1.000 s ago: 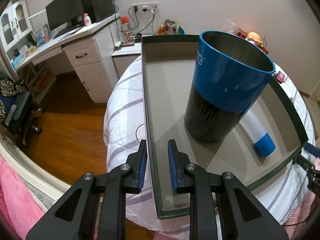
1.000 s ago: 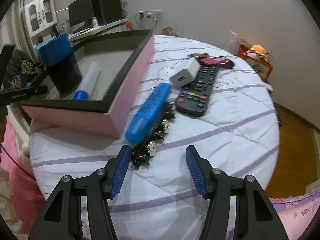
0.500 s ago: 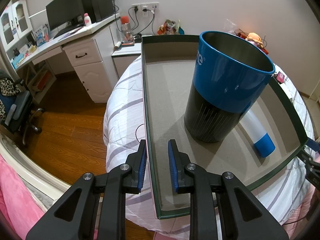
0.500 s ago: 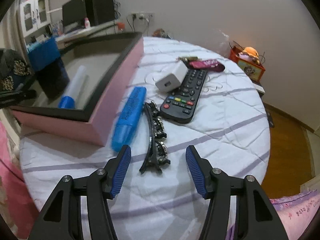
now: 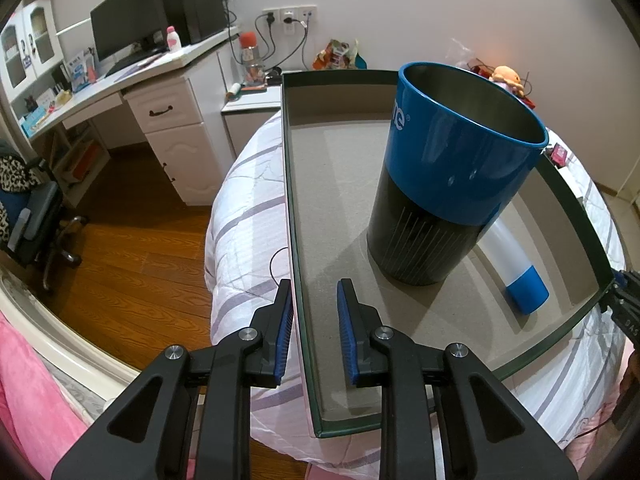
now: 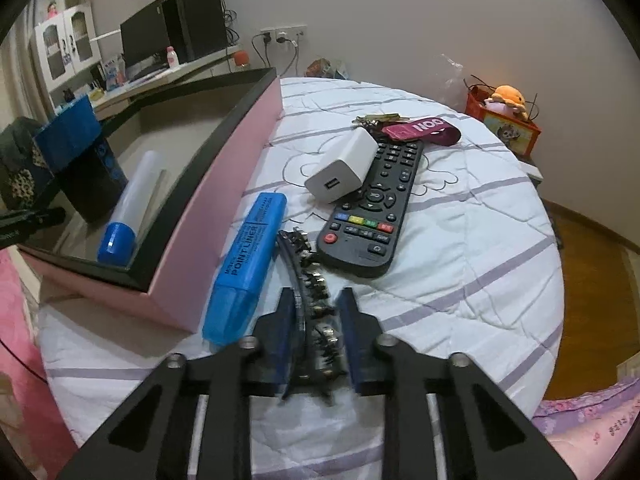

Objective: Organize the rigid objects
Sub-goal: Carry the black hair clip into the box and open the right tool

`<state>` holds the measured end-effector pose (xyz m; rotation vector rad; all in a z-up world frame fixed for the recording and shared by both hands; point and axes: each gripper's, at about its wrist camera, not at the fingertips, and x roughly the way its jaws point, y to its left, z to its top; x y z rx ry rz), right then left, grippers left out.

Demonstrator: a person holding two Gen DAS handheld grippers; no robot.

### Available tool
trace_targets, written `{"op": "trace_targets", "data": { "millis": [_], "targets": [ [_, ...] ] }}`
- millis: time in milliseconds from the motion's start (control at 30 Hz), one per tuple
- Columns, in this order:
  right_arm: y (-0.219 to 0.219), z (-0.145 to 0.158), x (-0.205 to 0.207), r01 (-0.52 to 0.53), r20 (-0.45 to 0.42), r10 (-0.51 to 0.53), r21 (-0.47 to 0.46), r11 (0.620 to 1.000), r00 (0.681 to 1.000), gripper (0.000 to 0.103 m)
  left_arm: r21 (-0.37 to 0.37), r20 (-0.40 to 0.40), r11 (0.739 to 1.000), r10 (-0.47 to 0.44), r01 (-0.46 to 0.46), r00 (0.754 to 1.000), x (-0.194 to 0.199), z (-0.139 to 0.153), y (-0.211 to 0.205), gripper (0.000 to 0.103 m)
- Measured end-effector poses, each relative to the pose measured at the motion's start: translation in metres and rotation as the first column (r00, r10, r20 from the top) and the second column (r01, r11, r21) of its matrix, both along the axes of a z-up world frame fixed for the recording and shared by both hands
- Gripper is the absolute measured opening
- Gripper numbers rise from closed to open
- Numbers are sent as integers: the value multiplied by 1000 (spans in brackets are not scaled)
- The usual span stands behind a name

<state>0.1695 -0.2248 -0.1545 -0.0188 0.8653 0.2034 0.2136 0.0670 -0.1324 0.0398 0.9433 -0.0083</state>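
My left gripper (image 5: 312,300) straddles the left wall of the pink, dark-rimmed box (image 5: 298,280); its jaws are narrow but I cannot tell if they press the wall. In the box stand a blue-and-black cup (image 5: 448,196) and a white tube with a blue cap (image 5: 516,272). My right gripper (image 6: 316,312) is shut on a black hair clip (image 6: 310,280) lying on the white quilt. Beside the clip lie a blue highlighter (image 6: 248,264), a black remote (image 6: 376,204), a white charger (image 6: 344,172) and keys with a maroon strap (image 6: 420,128).
The box (image 6: 224,184) also shows left of the right gripper, with the cup (image 6: 80,160) and tube (image 6: 128,208) inside. A desk with monitor (image 5: 132,32) and a chair (image 5: 28,216) stand left over wooden floor. A red basket with a toy (image 6: 504,108) stands at the back right.
My right gripper has moved forward over the hair clip and closed its jaws on it. The left gripper has not moved.
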Motion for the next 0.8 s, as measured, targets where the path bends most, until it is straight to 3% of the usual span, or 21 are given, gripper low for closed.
{"op": "trace_targets", "data": {
  "millis": [233,800],
  "targets": [
    [0,10,-8,7,19,-6,-8,1000,1000,19,-1,1,1000,0,0,1000,0,0,-1,21],
    [19,59,-9,-28,159,29,-5,1000,987,19,-9,1,1000,-5,5,1000,0,-1,-1,21]
  ]
}}
